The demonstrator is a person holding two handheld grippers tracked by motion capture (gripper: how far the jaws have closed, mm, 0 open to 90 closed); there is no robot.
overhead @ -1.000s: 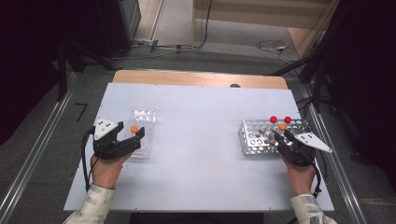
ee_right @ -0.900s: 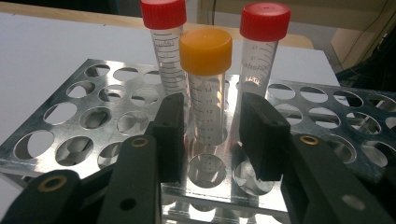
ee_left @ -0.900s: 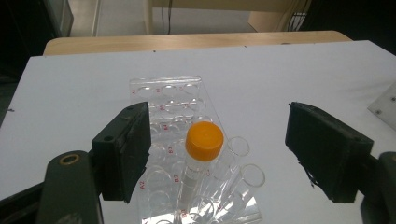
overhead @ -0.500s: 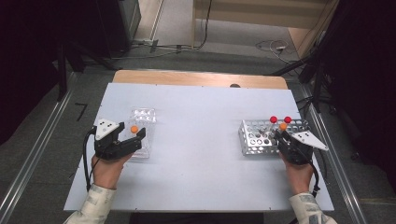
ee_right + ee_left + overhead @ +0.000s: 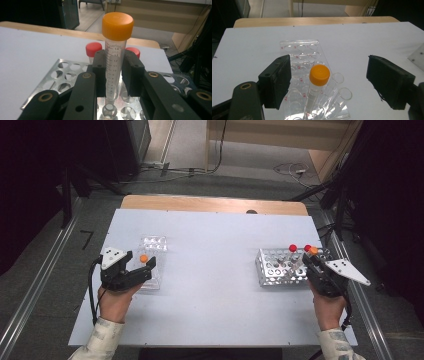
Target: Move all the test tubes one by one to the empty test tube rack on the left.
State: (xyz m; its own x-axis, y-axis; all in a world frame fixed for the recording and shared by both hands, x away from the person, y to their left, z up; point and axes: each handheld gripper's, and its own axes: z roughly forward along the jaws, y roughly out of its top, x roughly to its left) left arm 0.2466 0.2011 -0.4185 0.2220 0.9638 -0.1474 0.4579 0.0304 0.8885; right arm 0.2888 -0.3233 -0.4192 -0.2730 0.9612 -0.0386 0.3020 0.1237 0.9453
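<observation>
High view: a white table (image 5: 210,285) with a wooden strip along its far edge. At the left lies a clear plastic well plate (image 5: 151,257) with an orange-capped tube (image 5: 144,258) standing in it; the left gripper (image 5: 142,270) sits at the plate's near side, jaws spread to either side of it. At the right stands a perforated metal rack (image 5: 280,267), shiny, with rows of round holes. Two red-capped tubes (image 5: 292,248) rise from its far side. The right gripper (image 5: 309,260) is over the rack's right end with an orange cap at its tip.

Left gripper view: the two black jaws stand wide apart, touching nothing. Between them the tube with the orange cap (image 5: 319,75) stands upright in the transparent plate (image 5: 299,53), whose round wells carry small red labels. Two empty clear rings lie just right of the tube.

Right gripper view: the jaws are closed on a clear graduated tube (image 5: 113,67) with a ribbed orange screw cap, held upright above the metal rack (image 5: 62,75). Printed scale marks run down its wall. Behind the jaws stand the two red caps (image 5: 93,48)
</observation>
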